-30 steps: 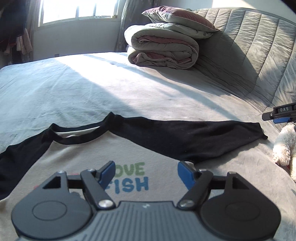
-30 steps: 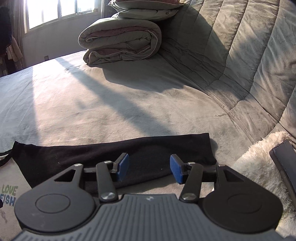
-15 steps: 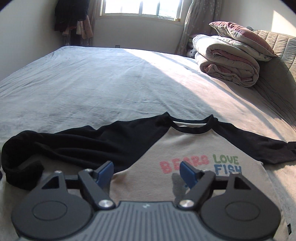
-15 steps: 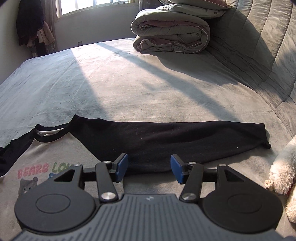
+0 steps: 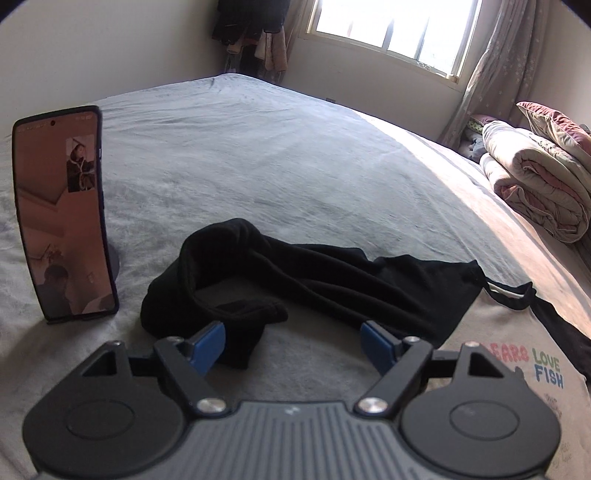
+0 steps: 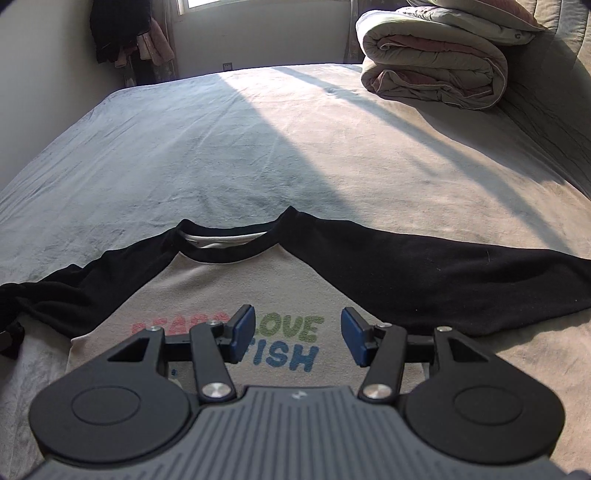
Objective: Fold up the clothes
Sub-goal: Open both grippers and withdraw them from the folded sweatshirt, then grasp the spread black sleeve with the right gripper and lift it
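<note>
A wide bed (image 6: 229,147) covered in a pale grey plush blanket fills both views, with a band of sunlight crossing it from a window (image 5: 388,33) at the top of the frame. A rolled quilt (image 6: 432,70) sits at the upper right of the right wrist view, dark clothes hang in the corner at the upper left, and a phone (image 5: 62,214) stands propped at the left of the left wrist view.

The shirt (image 6: 207,291), beige with black sleeves and coloured lettering, lies face up on the bed across the lower half of the right wrist view. One sleeve stretches flat toward the right edge. The other, the crumpled sleeve (image 5: 258,277), is bunched and looped at the centre of the left wrist view.

The left gripper (image 5: 291,343) hangs released just above that sleeve's end, nothing between its blue pads. The right gripper (image 6: 297,336) is also released, held over the lettering and grasping nothing.

The step in hand looks like straightening the bunched sleeve before any fold. It probably goes best by pinching the cuff end alone, one layer if possible, and drawing it outward until the loop opens, while the right gripper pins the chest so the body does not drag. The plush blanket may cling, so lifting slightly rather than sliding seems wise.
</note>
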